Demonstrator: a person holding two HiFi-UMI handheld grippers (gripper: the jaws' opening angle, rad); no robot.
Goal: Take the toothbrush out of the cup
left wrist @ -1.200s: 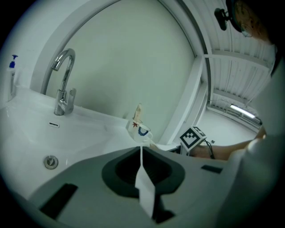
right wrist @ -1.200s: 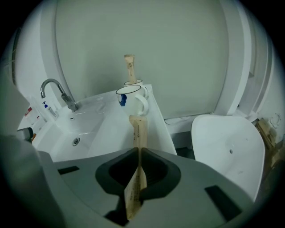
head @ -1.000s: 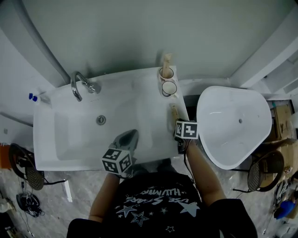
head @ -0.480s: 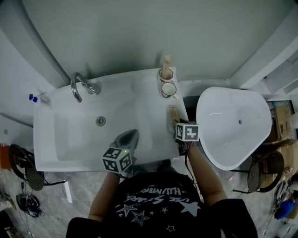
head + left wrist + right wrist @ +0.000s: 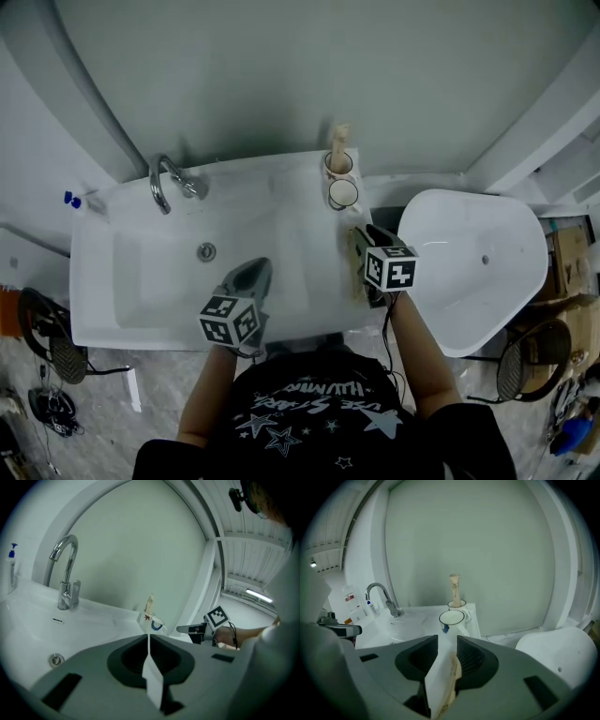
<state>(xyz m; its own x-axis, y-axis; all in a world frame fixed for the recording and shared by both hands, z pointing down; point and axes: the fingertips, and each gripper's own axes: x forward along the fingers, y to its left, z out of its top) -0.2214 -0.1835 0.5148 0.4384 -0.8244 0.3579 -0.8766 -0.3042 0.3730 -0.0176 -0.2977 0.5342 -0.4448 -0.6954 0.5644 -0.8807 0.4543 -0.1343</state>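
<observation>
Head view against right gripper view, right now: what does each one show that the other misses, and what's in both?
Head view only: the drain, the person's shirt, and the marker cube on the right gripper. Right gripper view only: its jaws, just opened, standing apart with nothing gripped; a tan strip shows through the gap, likely the loose toothbrush lying on the sink rim. Both: the faucet, the near cup, and the far cup with a standing toothbrush.

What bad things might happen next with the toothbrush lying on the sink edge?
1. The toothbrush lies on the sink's narrow right rim; a nudge might roll it off.
2. The right gripper, its jaws just opened and empty, hangs just above it and may bump it.
3. Reaching the far cup might tip the near cup in front.
</observation>
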